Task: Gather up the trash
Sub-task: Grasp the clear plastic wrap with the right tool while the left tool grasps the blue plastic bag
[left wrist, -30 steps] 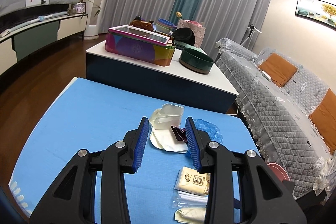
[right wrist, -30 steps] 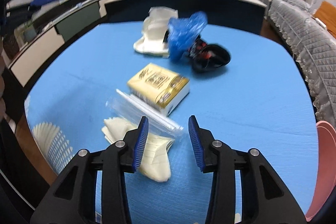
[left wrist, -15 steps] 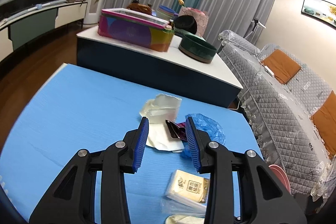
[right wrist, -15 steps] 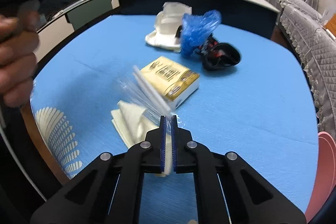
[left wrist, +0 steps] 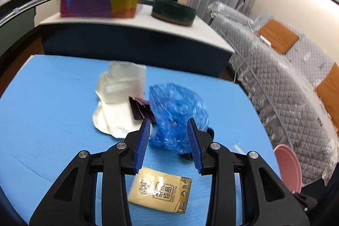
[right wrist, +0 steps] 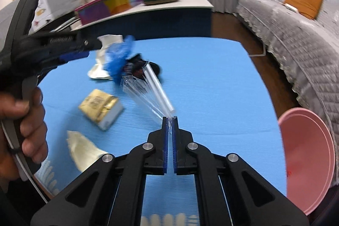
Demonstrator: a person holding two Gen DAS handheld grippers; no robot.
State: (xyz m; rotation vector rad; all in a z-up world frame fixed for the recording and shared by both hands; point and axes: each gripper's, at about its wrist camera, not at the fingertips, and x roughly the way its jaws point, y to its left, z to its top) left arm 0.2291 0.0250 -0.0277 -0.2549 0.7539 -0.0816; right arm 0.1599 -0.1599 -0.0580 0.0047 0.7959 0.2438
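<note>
Trash lies on a blue table point(left wrist: 46, 103). My left gripper point(left wrist: 168, 126) is open, its jaws on either side of a crumpled blue plastic bag point(left wrist: 177, 111). Beside the bag lie a white paper wrapper point(left wrist: 118, 103), a dark snack wrapper point(left wrist: 141, 109) and a yellow tissue pack point(left wrist: 161, 192). My right gripper point(right wrist: 170, 119) is shut on a clear plastic wrapper point(right wrist: 148, 90) and holds it above the table. The right wrist view also shows the blue bag point(right wrist: 118, 56), the tissue pack point(right wrist: 99, 108), a cream paper scrap point(right wrist: 83, 149) and the left gripper point(right wrist: 80, 52).
A pink bin point(right wrist: 307, 158) stands at the table's right edge, also seen in the left wrist view point(left wrist: 289, 166). Behind is a low counter point(left wrist: 131, 33) with a colourful box point(left wrist: 97, 3) and a green bowl point(left wrist: 173, 11). A covered grey sofa point(left wrist: 286, 77) is on the right.
My right gripper closed on the clear wrapper and lifted it off the table, swinging right. My left gripper moved forward and lower until its jaws flank the blue bag.
</note>
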